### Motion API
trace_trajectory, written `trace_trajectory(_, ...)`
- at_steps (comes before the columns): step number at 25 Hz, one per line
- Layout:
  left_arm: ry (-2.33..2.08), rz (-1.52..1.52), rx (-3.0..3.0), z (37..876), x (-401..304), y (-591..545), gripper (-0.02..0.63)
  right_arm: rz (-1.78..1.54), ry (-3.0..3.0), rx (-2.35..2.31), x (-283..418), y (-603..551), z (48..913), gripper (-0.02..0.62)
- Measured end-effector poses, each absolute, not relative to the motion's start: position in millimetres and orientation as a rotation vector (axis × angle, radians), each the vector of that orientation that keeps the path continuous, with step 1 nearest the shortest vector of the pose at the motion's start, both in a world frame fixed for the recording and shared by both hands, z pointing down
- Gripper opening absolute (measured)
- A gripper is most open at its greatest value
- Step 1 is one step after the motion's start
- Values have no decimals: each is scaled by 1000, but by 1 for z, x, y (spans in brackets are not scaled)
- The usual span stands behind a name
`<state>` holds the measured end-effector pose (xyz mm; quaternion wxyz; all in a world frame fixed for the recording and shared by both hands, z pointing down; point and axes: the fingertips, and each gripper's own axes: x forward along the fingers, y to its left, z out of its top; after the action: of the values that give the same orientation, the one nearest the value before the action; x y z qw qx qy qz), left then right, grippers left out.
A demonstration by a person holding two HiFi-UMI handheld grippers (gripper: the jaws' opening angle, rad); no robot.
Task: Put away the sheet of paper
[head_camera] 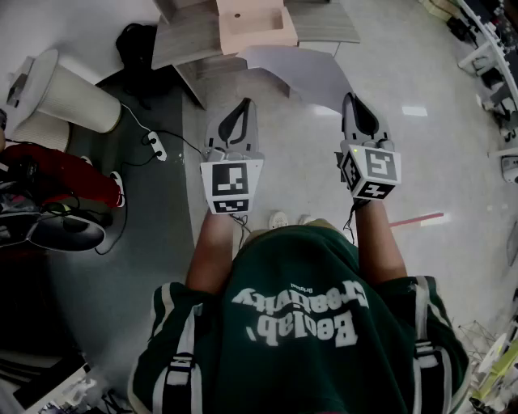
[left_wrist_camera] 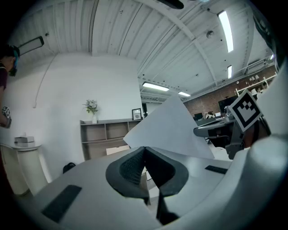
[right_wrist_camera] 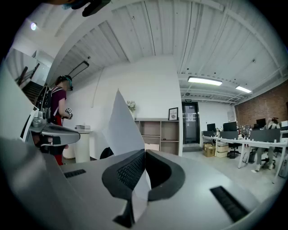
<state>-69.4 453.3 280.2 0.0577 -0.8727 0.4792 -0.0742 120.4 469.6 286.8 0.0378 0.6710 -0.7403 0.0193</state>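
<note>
The sheet of paper (head_camera: 303, 73) is off every surface, held in the air in front of the standing person and slanting forward and to the left from the right gripper (head_camera: 356, 101). That gripper's jaws are pressed together on one edge of the sheet, which passes between the pads. The left gripper (head_camera: 243, 107) hangs just beside it, jaws closed on nothing and apart from the sheet. Pick-up is therefore judged complete; transport and release remain. A pink box (head_camera: 251, 24) on a low wooden shelf unit (head_camera: 182, 40) lies ahead, but the storage place cannot be confirmed.
</note>
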Motion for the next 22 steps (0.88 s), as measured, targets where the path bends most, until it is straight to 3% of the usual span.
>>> trace_trajectory(22,1466,-231,-2646,281,-83,465,18,54,-2266,2049,110,482,291,34)
